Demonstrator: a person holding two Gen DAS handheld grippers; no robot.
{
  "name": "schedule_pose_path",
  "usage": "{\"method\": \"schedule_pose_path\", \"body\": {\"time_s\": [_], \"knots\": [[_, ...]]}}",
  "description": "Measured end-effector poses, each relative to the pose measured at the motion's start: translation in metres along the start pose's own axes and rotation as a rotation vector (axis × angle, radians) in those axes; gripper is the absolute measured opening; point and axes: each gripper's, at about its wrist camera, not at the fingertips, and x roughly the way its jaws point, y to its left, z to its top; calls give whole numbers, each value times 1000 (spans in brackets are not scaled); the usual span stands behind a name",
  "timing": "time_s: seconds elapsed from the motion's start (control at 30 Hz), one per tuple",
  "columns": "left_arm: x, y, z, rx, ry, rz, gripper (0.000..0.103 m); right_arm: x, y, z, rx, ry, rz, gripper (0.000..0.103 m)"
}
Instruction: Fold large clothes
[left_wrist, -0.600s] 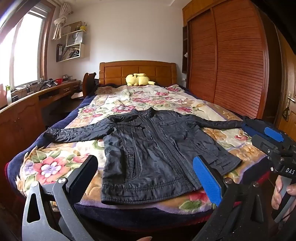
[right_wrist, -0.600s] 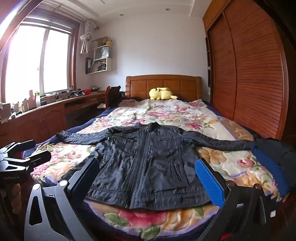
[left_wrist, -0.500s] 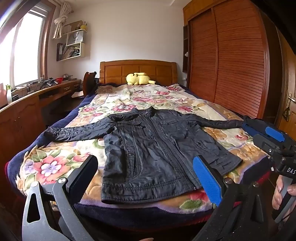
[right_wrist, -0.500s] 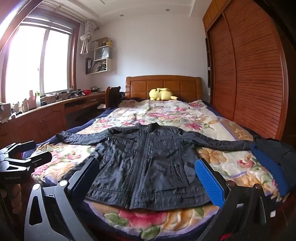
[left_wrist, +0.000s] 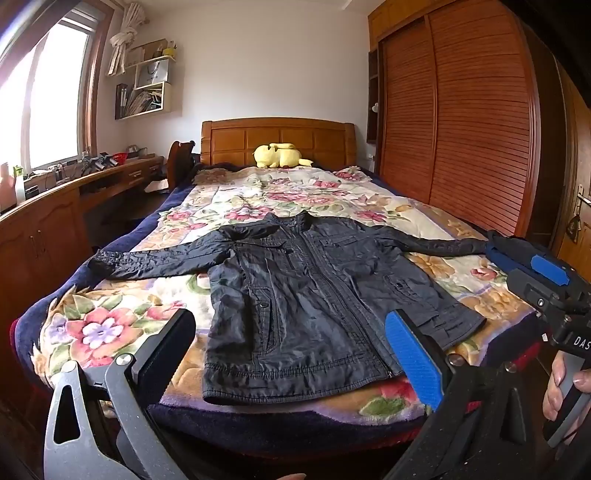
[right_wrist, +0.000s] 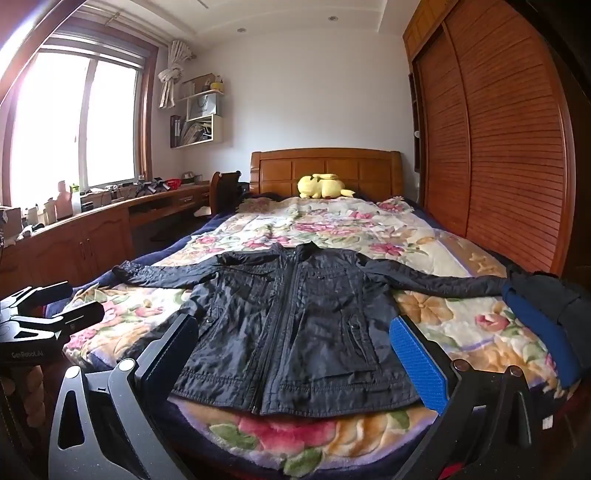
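Nearest the lens, the left gripper (left_wrist: 291, 350) hangs at the foot of the bed (left_wrist: 258, 435) with its fingers (left_wrist: 413, 354) spread wide and nothing between them, pointing slightly downward toward the blanket. Off to its right, the right gripper (left_wrist: 546, 280) shows at the frame edge, held by a hand (left_wrist: 569, 391) wrapped around its handle. Seen through its own camera, the right gripper (right_wrist: 295, 354) likewise has its fingers (right_wrist: 417, 358) spread apart and empty, with the left gripper (right_wrist: 48, 314) visible low on the left.

Just beyond both tools, a dark jacket (left_wrist: 314, 295) lies flat and face up on the floral blanket (left_wrist: 110, 325), zipped closed, its hem near the foot of the bed and its collar pointing toward the headboard. Both sleeves stretch straight out to either side; the sleeve on the right of the picture reaches a heap of blue and dark cloth (right_wrist: 546, 310) at the bed's edge.

Farther back, a yellow plush toy (left_wrist: 280, 155) rests against the wooden headboard (left_wrist: 277, 136). Along the left wall runs a wooden counter (right_wrist: 92, 221) cluttered with small items under a bright window (right_wrist: 70, 118), with wall shelves (right_wrist: 199, 118) past it. A slatted wooden wardrobe (left_wrist: 461, 122) fills the right side of the room.
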Motion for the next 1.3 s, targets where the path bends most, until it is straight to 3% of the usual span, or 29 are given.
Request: {"method": "schedule_pose_path", "body": {"time_s": [1.3], "knots": [[-4, 2, 4, -4, -10, 5, 103, -3, 2, -3, 7, 5, 6, 103]]}}
